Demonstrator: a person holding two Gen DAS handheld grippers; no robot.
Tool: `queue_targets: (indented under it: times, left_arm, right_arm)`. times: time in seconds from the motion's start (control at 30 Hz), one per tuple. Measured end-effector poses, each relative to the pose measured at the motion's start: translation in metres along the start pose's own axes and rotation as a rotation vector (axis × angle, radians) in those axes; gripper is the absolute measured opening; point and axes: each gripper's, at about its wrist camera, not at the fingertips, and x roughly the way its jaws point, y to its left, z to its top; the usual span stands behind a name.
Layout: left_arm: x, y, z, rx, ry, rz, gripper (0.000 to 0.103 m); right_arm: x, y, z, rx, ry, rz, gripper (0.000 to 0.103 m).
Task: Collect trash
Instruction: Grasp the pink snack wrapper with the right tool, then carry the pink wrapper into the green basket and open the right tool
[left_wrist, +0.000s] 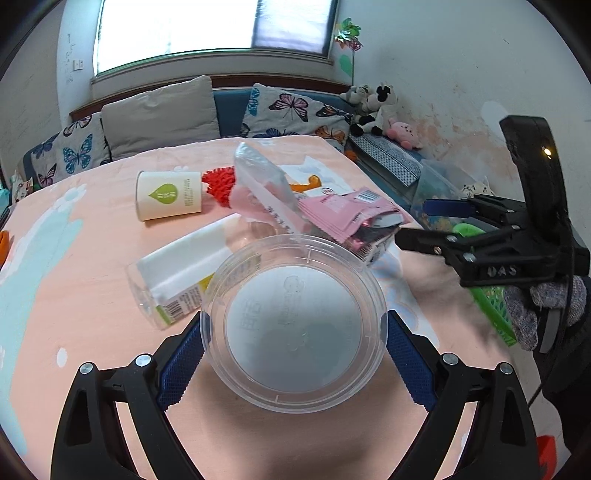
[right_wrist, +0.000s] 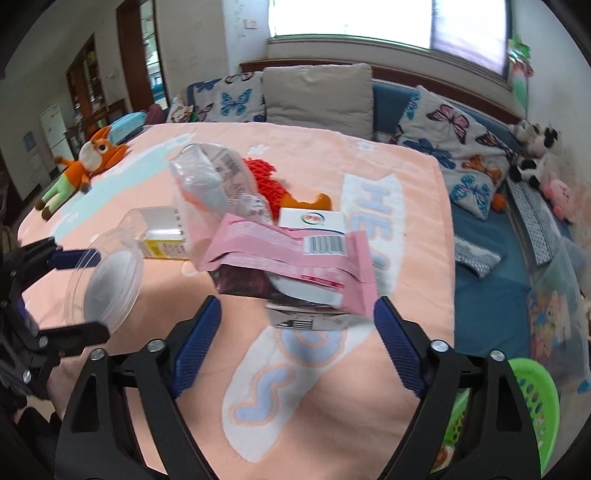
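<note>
My left gripper (left_wrist: 295, 347) is shut on a clear round plastic container (left_wrist: 293, 321), held above the pink blanket; the container also shows in the right wrist view (right_wrist: 105, 282). My right gripper (right_wrist: 297, 339) is open and empty, its blue pads just short of a pink wrapper (right_wrist: 291, 254) that lies on top of a trash pile. The right gripper shows in the left wrist view (left_wrist: 428, 225), beside the pink wrapper (left_wrist: 347, 214). Near it lie a clear box (left_wrist: 177, 273), a clear plastic bag (left_wrist: 262, 177) and a paper cup (left_wrist: 168, 195).
A green basket (right_wrist: 535, 398) stands off the bed's right edge. A red-orange plush (right_wrist: 273, 184) lies in the pile, a fox plush (right_wrist: 88, 158) at the far left. Butterfly cushions (right_wrist: 454, 147) and soft toys (right_wrist: 532, 155) line the back.
</note>
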Motion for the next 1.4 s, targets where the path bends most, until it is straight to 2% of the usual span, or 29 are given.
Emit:
queue_targets:
  times: [0.4, 0.67, 0.73, 0.87, 1.0, 1.2, 1.4]
  left_arm:
    - [-0.001, 0.021, -0.004, -0.055, 0.001, 0.023, 0.089]
    - [-0.004, 0.034, -0.01, -0.088, 0.0, 0.028, 0.089]
    - [-0.005, 0.036, -0.01, -0.093, -0.002, 0.028, 0.089]
    - [-0.005, 0.038, -0.01, -0.097, -0.004, 0.027, 0.089]
    - [-0.005, 0.034, -0.008, -0.091, -0.009, 0.02, 0.089]
    - [-0.009, 0.024, -0.005, -0.075, -0.023, 0.001, 0.089]
    - [-0.014, 0.009, 0.002, -0.049, -0.041, -0.022, 0.089]
  right_arm:
    - [0.021, 0.047, 0.018, -0.224, -0.017, -0.016, 0.086]
    - [0.059, 0.068, 0.017, -0.364, 0.023, -0.141, 0.084]
    - [0.066, 0.067, 0.016, -0.372, 0.029, -0.181, 0.078]
    - [0.067, 0.06, 0.016, -0.352, 0.021, -0.204, 0.062]
    - [0.052, 0.053, 0.014, -0.307, -0.004, -0.179, 0.05]
    - [0.021, 0.034, 0.015, -0.173, -0.044, -0.11, 0.04]
    - [-0.011, 0.017, 0.012, -0.033, -0.081, -0.028, 0.037]
